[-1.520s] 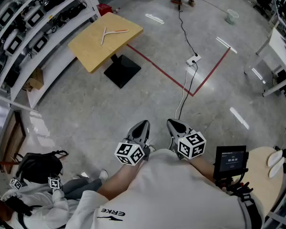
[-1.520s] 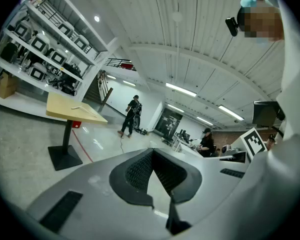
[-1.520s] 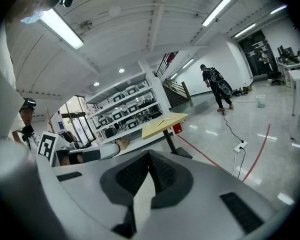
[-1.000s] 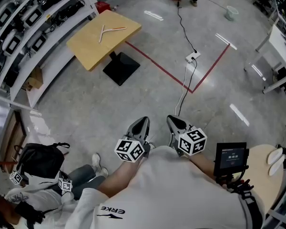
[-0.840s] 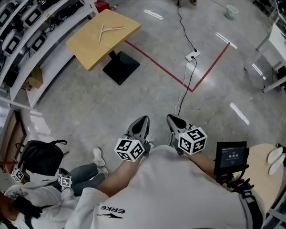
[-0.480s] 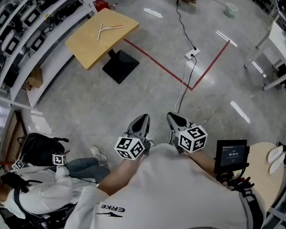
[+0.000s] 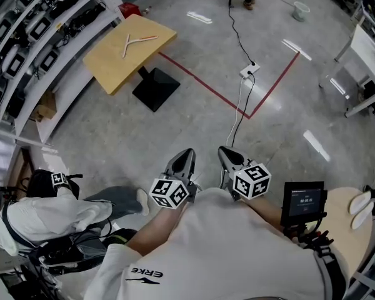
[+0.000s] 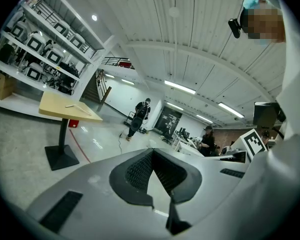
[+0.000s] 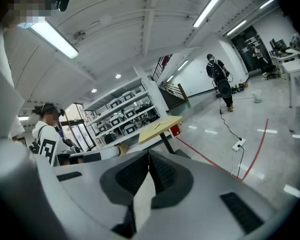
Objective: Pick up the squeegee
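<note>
Both grippers are just parked low in the middle of the head view, right in front of the person's white shirt, nowhere near anything. The left gripper (image 7: pixel 187 154) has its jaws pressed together at the tips with nothing between them. Its own view shows the two ribbed pads (image 8: pixel 140 170) meeting in a point. Same deal with the right gripper (image 7: pixel 224 151): jaws fully closed, empty, pointing out across the floor (image 7: pixel 194 124).

The squeegee (image 7: pixel 135 42) is way off in the upper left of the head view, lying flat on a yellow table (image 7: pixel 109 67) with a black square base (image 7: pixel 155 89). It looks pale and Y-shaped from here, too small to make out more, and it's well apart from both grippers. In the right gripper view the table sits just above the jaw tips, about center frame. In the left gripper view it's over at the left.

Other stuff: shelving (image 7: pixel 31 30) full of gear runs along the left edge just beside the table. A red tape line (image 7: pixel 200 82) crosses the floor to the table's right, and a white power strip (image 7: pixel 249 72) with a cable lies inside the angle that line makes. Another person (image 7: pixel 44 211) in a white top is at the lower left.
</note>
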The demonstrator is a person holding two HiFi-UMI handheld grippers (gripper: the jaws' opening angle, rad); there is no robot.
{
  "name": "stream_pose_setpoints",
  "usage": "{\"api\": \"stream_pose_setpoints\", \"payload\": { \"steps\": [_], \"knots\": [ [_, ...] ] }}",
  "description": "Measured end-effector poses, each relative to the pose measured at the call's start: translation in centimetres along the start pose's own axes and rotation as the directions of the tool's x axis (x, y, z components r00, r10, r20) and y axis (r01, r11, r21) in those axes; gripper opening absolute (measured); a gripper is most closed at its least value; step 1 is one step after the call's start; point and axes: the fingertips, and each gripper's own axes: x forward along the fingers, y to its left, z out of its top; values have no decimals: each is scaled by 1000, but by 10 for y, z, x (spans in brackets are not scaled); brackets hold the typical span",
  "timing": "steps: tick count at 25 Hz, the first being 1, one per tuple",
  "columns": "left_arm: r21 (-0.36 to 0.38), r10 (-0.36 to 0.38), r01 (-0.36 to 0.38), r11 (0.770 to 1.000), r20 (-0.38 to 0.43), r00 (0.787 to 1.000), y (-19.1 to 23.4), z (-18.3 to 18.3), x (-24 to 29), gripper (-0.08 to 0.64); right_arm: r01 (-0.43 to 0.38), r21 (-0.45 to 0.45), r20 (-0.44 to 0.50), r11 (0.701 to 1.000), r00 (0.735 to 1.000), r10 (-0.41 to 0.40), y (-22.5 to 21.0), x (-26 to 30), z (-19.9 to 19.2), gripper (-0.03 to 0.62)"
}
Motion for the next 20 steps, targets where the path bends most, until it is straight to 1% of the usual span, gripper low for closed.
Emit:
{"api": "stream_pose_setpoints", "payload": {
  "steps": [8, 12, 15, 20],
  "knots": [
    [18, -14, 14, 1000, 2, 1000, -3, 6, 6, 5, 10, 8, 19, 1000, 1000, -10, -4, 0, 2, 5],
    [15, -4, 4, 1000, 11, 1000, -2, 10, 4, 5, 10, 17, 18, 1000, 1000, -11, -4, 1, 1, 5],
    [11, 3, -3, 1000, 2, 1000, -1, 8, 1, 5, 12, 28, 17, 1000, 1000, -13, -3, 0, -1, 6],
    [12, -13, 13, 1000, -4, 1000, -2, 12, 7, 5, 28, 45, 20, 999, 999, -28, -7, -1, 0, 5]
  ]
}}
